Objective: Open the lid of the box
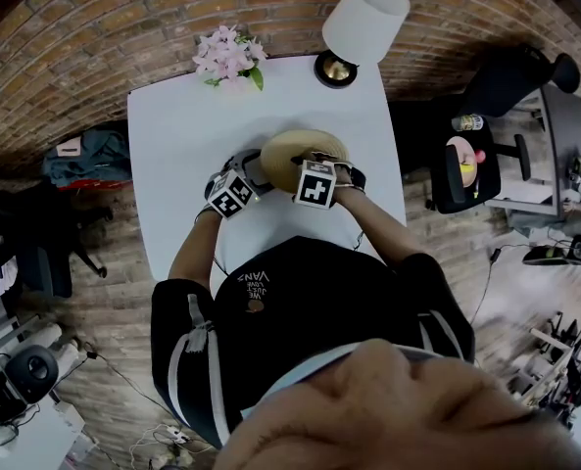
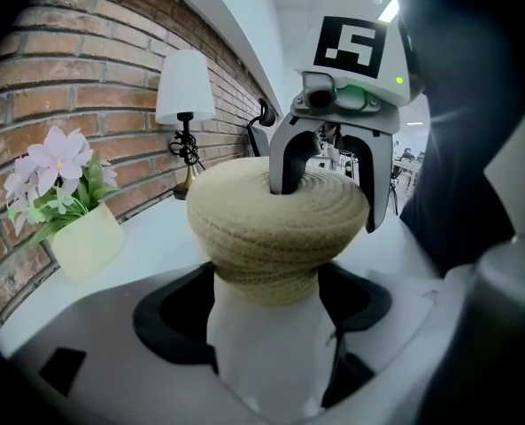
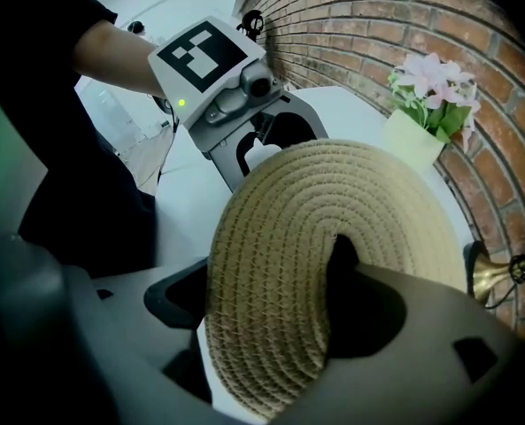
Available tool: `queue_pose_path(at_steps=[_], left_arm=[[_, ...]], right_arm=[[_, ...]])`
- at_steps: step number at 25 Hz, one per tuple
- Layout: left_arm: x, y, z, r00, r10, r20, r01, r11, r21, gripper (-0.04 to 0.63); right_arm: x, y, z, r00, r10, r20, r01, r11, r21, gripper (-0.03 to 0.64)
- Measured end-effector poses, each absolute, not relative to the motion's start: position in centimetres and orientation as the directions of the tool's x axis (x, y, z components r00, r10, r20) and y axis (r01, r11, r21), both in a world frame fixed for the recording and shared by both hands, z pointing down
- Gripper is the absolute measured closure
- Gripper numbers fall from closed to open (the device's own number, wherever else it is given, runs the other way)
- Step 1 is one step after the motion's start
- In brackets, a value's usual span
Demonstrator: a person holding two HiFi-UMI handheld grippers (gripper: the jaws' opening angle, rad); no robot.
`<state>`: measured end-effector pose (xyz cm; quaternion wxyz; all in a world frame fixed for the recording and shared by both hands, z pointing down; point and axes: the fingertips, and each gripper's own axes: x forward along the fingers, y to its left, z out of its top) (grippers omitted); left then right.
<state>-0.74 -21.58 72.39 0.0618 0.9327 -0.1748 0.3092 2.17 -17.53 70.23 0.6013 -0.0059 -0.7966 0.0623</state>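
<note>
The round coiled-rope lid (image 1: pixel 303 157) (straw-coloured) sits on the narrower woven box (image 2: pixel 266 277).

Both forearms (image 1: pixel 190 253) stretch forward, nearly side by side. The left gripper (image 1: pixel 251 171) is closed on the box (image 2: pixel 266 273) wall. The right gripper (image 1: pixel 321 160) clamps the lid (image 3: pixel 315 237), one jaw in its centre.

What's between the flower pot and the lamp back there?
Nothing; in the head view only bare white table separates the flower pot and the lamp.
</note>
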Motion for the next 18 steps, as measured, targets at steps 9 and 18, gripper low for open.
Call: queue_pose_path(at_steps=[9,18], left_arm=[[-0.8,-21.6,72.7,0.753,-0.286,0.592,-0.376,-0.926,0.031,0.227],[-1.0,-21.4,72.1,0.734,-0.278,0.619,-0.402,-0.913,0.066,0.233]], right_arm=[[2.2,-17.7,69.7,-0.336,0.027,0.942,-0.07,0.996,-0.054,0.27],[2.3,-17.6,68.2,-0.429,-0.01,0.903,-0.08,0.996,-0.026,0.27]])
